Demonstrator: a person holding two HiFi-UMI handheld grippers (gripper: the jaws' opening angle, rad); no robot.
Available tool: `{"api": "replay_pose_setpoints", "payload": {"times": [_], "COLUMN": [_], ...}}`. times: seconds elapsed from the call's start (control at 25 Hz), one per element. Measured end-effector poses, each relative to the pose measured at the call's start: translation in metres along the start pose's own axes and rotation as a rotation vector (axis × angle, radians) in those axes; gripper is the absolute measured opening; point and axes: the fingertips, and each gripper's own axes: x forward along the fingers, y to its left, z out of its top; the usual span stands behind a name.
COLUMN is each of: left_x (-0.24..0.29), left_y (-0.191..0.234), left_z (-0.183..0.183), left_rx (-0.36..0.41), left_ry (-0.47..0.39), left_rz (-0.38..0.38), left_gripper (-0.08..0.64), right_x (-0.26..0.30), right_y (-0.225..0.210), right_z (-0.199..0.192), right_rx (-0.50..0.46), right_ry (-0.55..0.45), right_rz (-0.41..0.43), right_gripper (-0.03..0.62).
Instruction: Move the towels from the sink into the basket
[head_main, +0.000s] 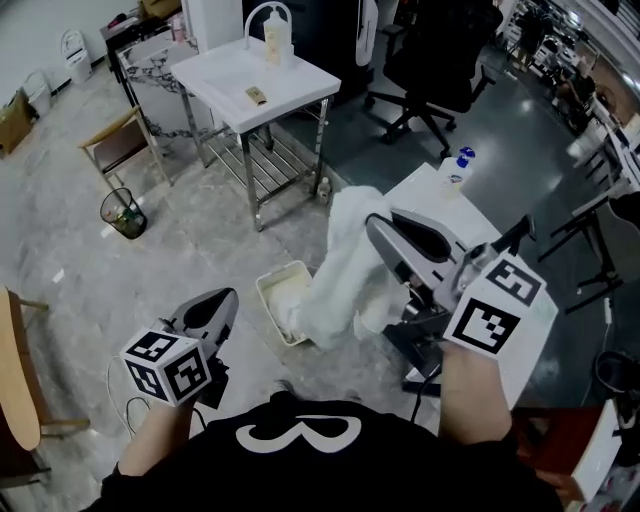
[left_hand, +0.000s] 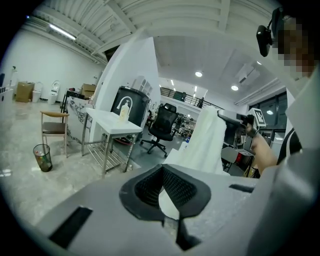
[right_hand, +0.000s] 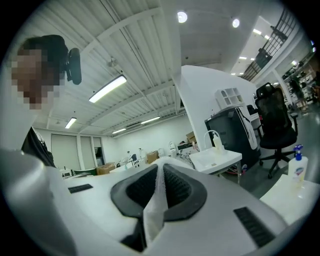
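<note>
one white towel (head_main: 345, 270) hangs mid-frame, pinched in right gripper (head_main: 377, 228) jaws; left gripper (head_main: 226, 299) jaws together, lower left; one basket (head_main: 262, 295); one sink (head_main: 250, 75) up top.

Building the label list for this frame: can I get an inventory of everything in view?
towel: 1, white, hanging from the right gripper, lower end by the basket
basket: 1, cream, on the floor
sink: 1, white, on a metal stand, far side
dispenser bottle: 1, pale, on the sink's back edge
wire bin: 1, black, floor at left
wooden chair: 1, brown, left of the sink
office chair: 1, black, top right
table: 1, white, at right
blue-capped bottle: 1, white, on the table
left gripper: 1, grey, lower left, jaws together, empty
right gripper: 1, grey, jaws shut on the towel
</note>
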Motion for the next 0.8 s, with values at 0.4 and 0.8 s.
{"api": "replay_pose_setpoints", "payload": {"times": [0.4,0.8], "left_x": [-0.009,-0.008], "left_y": [0.068,0.115], "left_z": [-0.008,-0.014], "left_rx": [-0.052,-0.084], "left_ry": [0.025,0.044], "left_rz": [0.039,0.063], "left_gripper": [0.006,0.006], "right_x": [0.082,0.155], "right_y": [-0.001,0.001], "right_z": [-0.063,-0.140], "right_rx": [0.081,0.094], "right_ry": [0.126,0.279], "right_rz": [0.034,0.063], "right_gripper": [0.034,0.034]}}
